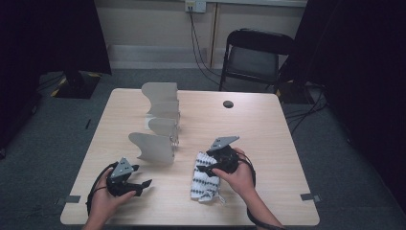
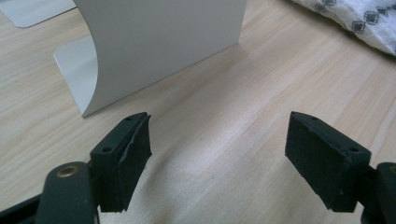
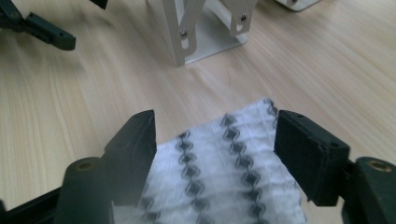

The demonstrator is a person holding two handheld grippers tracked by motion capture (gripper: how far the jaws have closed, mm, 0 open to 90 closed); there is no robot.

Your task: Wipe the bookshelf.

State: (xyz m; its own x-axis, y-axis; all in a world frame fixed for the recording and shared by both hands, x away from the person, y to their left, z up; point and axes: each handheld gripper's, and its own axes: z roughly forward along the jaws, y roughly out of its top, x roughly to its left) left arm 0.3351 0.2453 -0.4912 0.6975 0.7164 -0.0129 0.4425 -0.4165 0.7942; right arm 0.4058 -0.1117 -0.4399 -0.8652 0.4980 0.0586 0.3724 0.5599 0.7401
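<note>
On the near right part of the table (image 1: pixel 268 143) a cloth (image 1: pixel 205 179) is seen, white with rows of dark diamonds, folded into a narrow strip and lying flat on the wood. It is judged to be light, soft and limp: it would sag and unfold if lifted by one point, and its thin layers could slide over each other on the smooth tabletop. Nothing about it looks fragile.

The right gripper (image 3: pixel 215 140) is held just above the strip's far end, its jaws spread wide on either side of the fabric without pressing it; nothing is gripped. The left gripper (image 2: pixel 217 144) is kept low over bare wood near the left front corner, jaws likewise apart and empty, with a curved metal plate (image 2: pixel 163 42) of the rack (image 1: pixel 160 122) just ahead of it.

A hold is best taken at a corner or along a folded edge, where all layers can be pinched together. For carrying or refolding, two corners should be taken, one by each gripper, so the strip is kept taut.
</note>
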